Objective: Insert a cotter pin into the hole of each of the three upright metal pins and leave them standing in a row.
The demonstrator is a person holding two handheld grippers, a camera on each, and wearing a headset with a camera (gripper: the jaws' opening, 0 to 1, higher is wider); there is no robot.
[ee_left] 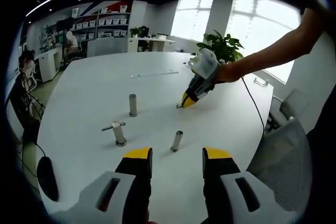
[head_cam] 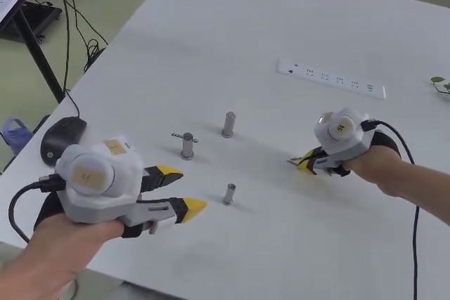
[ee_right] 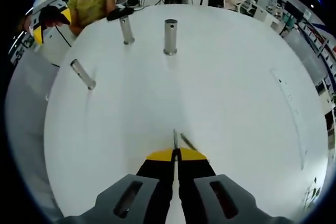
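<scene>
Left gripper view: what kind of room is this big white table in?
Probably an open-plan office or lab: the big white table stands near wall shelves full of boxes, a leafy green plant and tall bright windows.

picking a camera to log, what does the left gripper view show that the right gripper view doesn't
Left gripper view: the right gripper from outside, a potted plant, a fitted cotter pin across one metal pin. Right gripper view: a second cotter pin up close in that gripper's shut jaws. Both: three metal pins standing on the white table.
</scene>
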